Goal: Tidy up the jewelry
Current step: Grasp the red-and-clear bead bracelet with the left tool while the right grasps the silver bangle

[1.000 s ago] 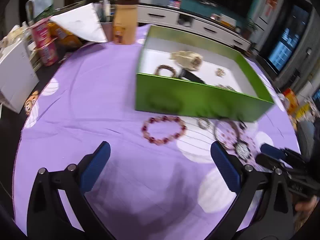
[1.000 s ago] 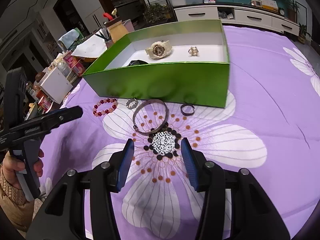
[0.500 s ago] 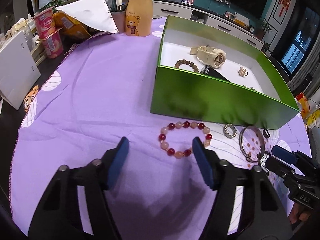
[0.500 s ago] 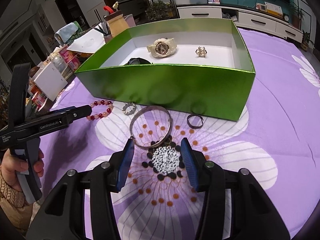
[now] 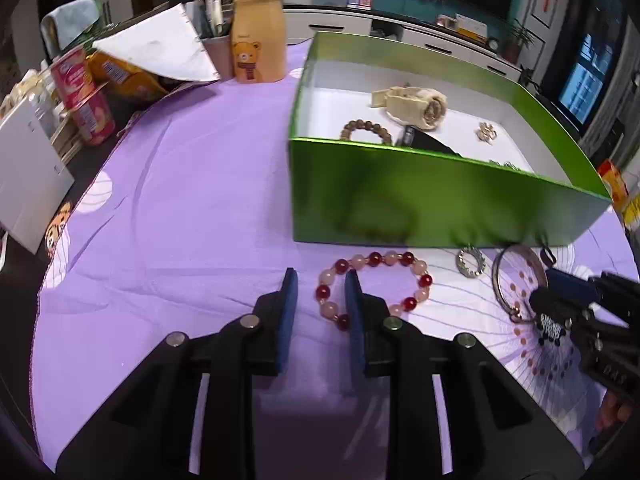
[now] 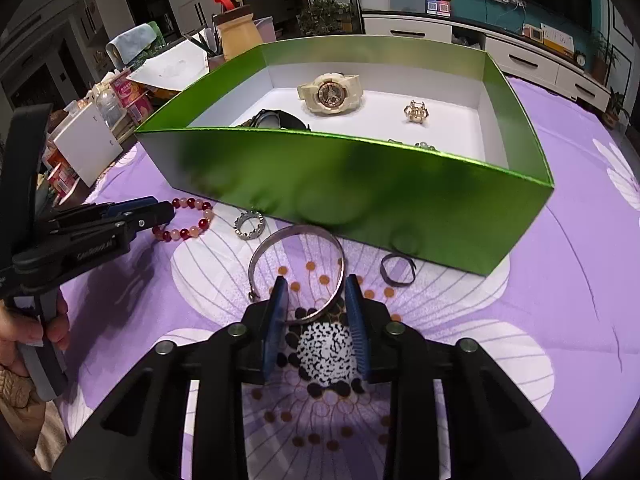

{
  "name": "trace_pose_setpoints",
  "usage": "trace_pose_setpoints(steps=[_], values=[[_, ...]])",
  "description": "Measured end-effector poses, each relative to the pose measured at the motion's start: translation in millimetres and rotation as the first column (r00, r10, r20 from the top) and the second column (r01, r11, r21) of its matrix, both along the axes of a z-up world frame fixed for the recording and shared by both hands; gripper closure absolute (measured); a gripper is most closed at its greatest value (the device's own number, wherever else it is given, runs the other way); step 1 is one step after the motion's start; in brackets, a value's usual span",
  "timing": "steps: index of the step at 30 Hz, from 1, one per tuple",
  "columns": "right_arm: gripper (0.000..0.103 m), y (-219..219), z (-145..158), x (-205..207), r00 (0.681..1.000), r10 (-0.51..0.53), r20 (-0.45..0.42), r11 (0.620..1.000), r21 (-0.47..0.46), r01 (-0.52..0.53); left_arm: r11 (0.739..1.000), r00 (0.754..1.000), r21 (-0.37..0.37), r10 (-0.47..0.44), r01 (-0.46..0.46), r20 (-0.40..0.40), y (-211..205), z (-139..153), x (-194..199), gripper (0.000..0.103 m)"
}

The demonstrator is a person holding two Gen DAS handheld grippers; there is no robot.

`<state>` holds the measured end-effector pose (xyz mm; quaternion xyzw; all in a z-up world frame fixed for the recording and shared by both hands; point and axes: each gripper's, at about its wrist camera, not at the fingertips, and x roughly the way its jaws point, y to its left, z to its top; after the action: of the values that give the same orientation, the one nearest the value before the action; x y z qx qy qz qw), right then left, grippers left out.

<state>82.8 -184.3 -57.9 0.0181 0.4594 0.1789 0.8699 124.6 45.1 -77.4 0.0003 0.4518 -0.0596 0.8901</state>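
Left wrist view is showing the left claw (image 5: 319, 294) closing on the near-left arc of the red-and-pink bead bracelet (image 5: 375, 287), a few beads sitting betw. the blue pads, not yet visibly pinched. Right wrist view is showing the right claw (image 6: 313, 304) closing too, w/ the near rim of the silver bangle (image 6: 297, 276) lying betw. its pads, gap still showing on both sides. Both pieces are lying on the purple flowered tabletop (image 6: 560, 280), just in front of the green box (image 6: 360, 184). Progress, judging by what's in the box: roughly half done. Cream watch (image 6: 330, 92), black watch (image 6: 276, 119), wooden bead bracelet (image 5: 366, 130), gold charm (image 6: 416, 113) and sth small by the near wall are already sitting inside. Still outside: the bead bracelet, bangle, toothed silver ring (image 6: 250, 224) and dark ring (image 6: 397, 269). Vs. a second ago: the left claw was standing wide open and well short of the bracelet; now it's narrowing around it. The right claw was hovering over the black-and-white flower centre, short of the bangle; now it's straddling the bangle's rim, jaws narrower.
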Motion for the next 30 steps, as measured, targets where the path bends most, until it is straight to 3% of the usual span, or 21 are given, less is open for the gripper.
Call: trace_pose_setpoints(steps=[4, 6, 11, 22, 30], values=[[0.08, 4.3, -0.4, 4.2, 1.0, 0.001, 0.012, 0.999, -0.035, -0.001, 0.999, 0.999, 0.02, -0.038, 0.037, 0.011, -7.0, -0.2, -2.6, 0.093], [0.09, 5.8, -0.7, 5.5, 1.0, 0.0, 0.021, 0.998, -0.056, 0.001, 0.999, 0.999, 0.006, -0.04, 0.04, 0.015, -7.2, 0.1, -4.0, 0.094], [0.1, 1.0, -1.7, 7.2, 1.0, -0.013, 0.025, 0.998, -0.054, 0.014, 0.998, 0.999, -0.043, -0.036, 0.036, 0.01, -2.4, 0.1, -5.2, 0.096], [0.1, -5.8, 16.9, -12.3, 0.997, -0.016, 0.073, 0.999, -0.034, 0.018, 0.995, 0.998, -0.09, -0.042, 0.047, 0.048, 1.4, 18.9, -22.8, 0.096], [0.1, -19.0, 39.1, -31.0, 0.991, -0.042, 0.124, 0.999, -0.009, 0.043, 0.993, 0.991, -0.096, -0.064, 0.075, 0.114, -1.9, 50.3, -38.6, 0.096]])
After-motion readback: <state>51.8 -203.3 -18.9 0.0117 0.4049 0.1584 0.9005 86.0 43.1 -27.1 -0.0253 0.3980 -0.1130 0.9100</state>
